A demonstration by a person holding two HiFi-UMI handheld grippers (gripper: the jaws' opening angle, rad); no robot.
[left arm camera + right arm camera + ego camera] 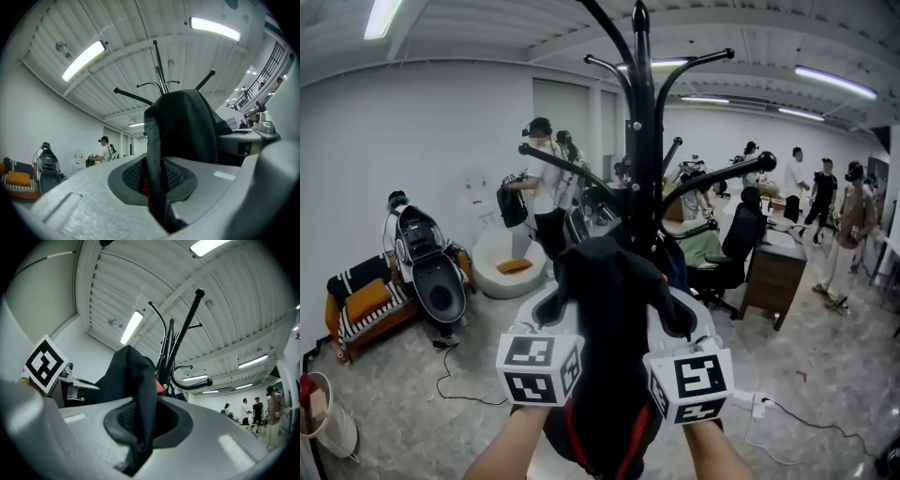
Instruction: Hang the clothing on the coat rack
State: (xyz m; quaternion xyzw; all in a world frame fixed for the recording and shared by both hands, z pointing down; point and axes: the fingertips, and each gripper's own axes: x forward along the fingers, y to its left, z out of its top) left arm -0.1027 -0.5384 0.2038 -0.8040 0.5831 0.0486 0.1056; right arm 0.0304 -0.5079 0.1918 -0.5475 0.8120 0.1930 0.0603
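Observation:
A black coat rack [639, 141] with curved arms stands straight ahead of me. In front of it I hold up a black garment [614, 309] with a red lining. It hangs between the two grippers, below the rack's arms. My left gripper [551, 314] is shut on the cloth's left side, and my right gripper [686, 319] is shut on its right side. In the left gripper view a fold of the garment [187, 126] is pinched in the left gripper [157, 187], with the rack [159, 79] behind. In the right gripper view the garment [129, 376] is clamped in the right gripper [140, 427], close to the rack [185, 329].
Several people stand at the back and right of the room. A black office chair [736, 239] and a wooden desk [778, 267] are right of the rack. On the left are a black-and-white machine [427, 267], a bench with an orange cushion [366, 300] and a white round seat [511, 267]. Cables [797, 412] lie on the floor.

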